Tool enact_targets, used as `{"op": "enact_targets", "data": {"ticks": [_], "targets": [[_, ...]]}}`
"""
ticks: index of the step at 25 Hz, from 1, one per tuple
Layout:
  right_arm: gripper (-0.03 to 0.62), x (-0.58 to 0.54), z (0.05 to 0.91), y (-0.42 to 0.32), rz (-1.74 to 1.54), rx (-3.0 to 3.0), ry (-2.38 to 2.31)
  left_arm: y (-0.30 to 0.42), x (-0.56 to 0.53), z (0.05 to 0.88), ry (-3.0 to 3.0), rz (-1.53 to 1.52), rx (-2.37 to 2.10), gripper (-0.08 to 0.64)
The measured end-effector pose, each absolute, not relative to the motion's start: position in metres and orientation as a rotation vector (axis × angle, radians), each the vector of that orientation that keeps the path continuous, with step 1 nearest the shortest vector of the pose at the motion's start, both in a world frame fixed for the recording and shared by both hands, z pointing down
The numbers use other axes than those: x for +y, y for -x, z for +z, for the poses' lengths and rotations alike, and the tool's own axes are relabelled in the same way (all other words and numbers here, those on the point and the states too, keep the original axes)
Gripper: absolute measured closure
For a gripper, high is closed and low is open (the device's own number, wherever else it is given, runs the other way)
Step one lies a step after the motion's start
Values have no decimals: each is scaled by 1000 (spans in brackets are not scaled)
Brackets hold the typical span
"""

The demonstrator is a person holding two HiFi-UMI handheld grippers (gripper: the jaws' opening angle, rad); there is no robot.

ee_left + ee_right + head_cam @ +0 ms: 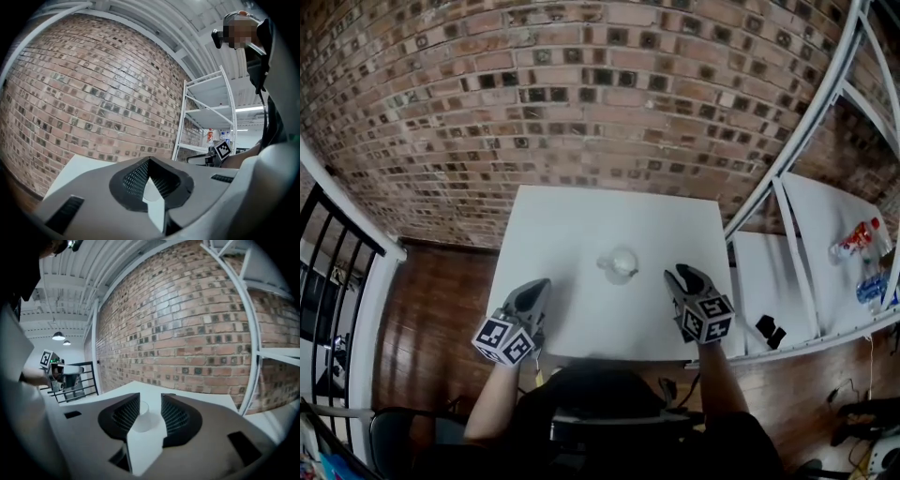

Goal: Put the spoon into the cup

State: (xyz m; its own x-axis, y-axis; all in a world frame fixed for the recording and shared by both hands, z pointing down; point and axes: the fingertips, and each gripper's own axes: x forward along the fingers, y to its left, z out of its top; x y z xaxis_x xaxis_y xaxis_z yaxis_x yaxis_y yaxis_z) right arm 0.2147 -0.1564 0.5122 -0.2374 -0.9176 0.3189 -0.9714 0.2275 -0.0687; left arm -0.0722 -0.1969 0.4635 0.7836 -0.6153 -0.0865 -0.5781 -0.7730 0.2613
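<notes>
A small clear cup [619, 264] stands near the middle of the white table [581, 225]. Something pale shows at its left rim, but I cannot make out the spoon as such. My right gripper [678, 274] hovers just right of the cup, apart from it. Its jaws are open, and in the right gripper view the cup [139, 414] shows through the gap of the gripper [150, 396], farther off. My left gripper [542, 284] is over the table's near left part, well left of the cup. In its own view the left gripper [150, 160] has its tips together, holding nothing.
A brick wall rises behind the table. A white shelf rack [806, 244] stands at the right with bottles [858, 239] and a small dark object [772, 330] on it. A black railing [337, 234] runs along the left. The floor is wood.
</notes>
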Motion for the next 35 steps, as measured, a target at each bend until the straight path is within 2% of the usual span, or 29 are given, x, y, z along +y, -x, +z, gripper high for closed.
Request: {"op": "enact_targets", "data": {"ticks": [1, 3, 5, 7, 35], "targets": [[471, -149, 505, -220, 375, -2300, -1874, 71, -197, 461, -2752, -258, -929, 555], [477, -133, 497, -231, 408, -2323, -2024, 69, -196, 460, -2747, -278, -923, 555], [549, -121, 501, -237, 450, -2318, -2111, 66, -195, 461, -2745, -279, -916, 555], [587, -114, 509, -239, 480, -2300, -2139, 64, -194, 464, -2741, -270, -905, 556], [591, -104, 525, -191, 495, -2319, -1942, 89, -180, 478, -2689, -244, -987, 556]]}}
